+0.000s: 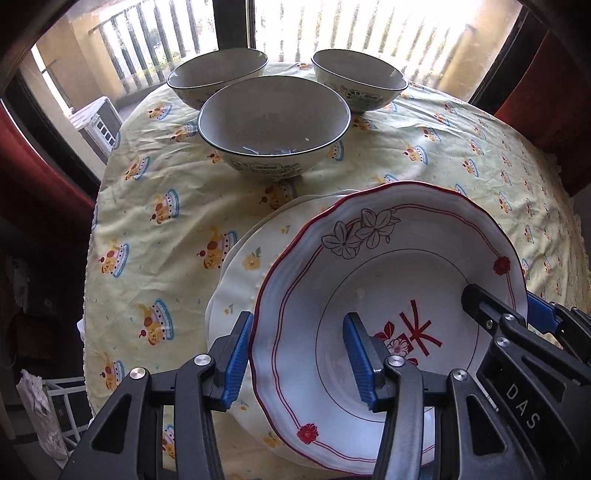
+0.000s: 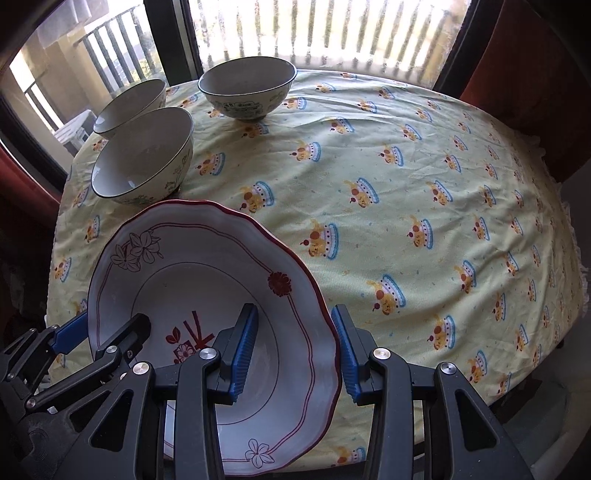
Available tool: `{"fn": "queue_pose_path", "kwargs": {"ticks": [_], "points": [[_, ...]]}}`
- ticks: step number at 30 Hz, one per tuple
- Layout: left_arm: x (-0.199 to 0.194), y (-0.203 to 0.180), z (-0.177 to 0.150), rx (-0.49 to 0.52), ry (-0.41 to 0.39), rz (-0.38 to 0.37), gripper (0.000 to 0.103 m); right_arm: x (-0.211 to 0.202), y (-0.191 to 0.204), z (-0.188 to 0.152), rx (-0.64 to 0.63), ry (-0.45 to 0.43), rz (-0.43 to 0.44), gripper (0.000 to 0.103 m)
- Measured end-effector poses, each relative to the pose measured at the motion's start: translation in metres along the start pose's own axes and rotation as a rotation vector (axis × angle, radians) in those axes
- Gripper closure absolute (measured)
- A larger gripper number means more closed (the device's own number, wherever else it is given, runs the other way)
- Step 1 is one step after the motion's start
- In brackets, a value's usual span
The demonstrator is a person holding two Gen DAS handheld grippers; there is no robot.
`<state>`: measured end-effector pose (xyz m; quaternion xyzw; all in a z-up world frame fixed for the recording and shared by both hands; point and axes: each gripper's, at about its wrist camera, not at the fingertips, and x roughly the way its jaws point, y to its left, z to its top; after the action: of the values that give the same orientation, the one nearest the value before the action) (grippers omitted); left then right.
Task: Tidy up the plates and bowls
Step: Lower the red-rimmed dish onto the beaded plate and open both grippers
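Both hand-held grippers share one red-rimmed plate (image 1: 388, 295), likely because it is wide. The left hand-held gripper (image 1: 299, 354) clamps its left rim, the right hand-held gripper (image 2: 293, 354) its right rim, each partly closed. It hangs over another plate (image 1: 240, 266); three bowls (image 1: 273, 125) wait ahead on the desk (image 2: 406, 184).

Bright barred window (image 1: 351, 33), red curtains (image 1: 40, 177), round clothed table (image 2: 406, 177).
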<state>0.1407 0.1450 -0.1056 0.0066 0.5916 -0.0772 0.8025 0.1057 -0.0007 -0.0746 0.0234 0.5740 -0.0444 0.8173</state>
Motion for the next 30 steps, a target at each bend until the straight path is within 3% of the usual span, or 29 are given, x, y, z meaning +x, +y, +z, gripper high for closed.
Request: {"fn": "queue_pose_path", "kwargs": {"ticks": [10,13,14,16,21,30], "points": [[0.010,0.001,0.000,0.053,-0.040,0.063,0.053,0.015,0.012,-0.002,0.016,0.037,-0.036,0.058],[0.011,-0.001,0.001,0.056,-0.062,0.101,0.058,0.020,0.009,-0.002,0.040,0.049,-0.030,0.058],[0.012,-0.001,0.002,0.059,-0.070,0.108,0.063,0.022,0.008,-0.002,0.050,0.057,-0.026,0.060],[0.012,-0.001,0.003,0.063,-0.079,0.114,0.061,0.027,0.006,-0.002,0.068,0.075,-0.013,0.065],[0.013,0.000,0.005,0.060,-0.080,0.101,0.062,0.029,0.004,-0.001,0.089,0.073,-0.005,0.065],[0.011,0.007,0.008,0.057,-0.053,0.030,0.052,0.029,0.011,-0.002,0.075,0.062,-0.027,0.060]]}}
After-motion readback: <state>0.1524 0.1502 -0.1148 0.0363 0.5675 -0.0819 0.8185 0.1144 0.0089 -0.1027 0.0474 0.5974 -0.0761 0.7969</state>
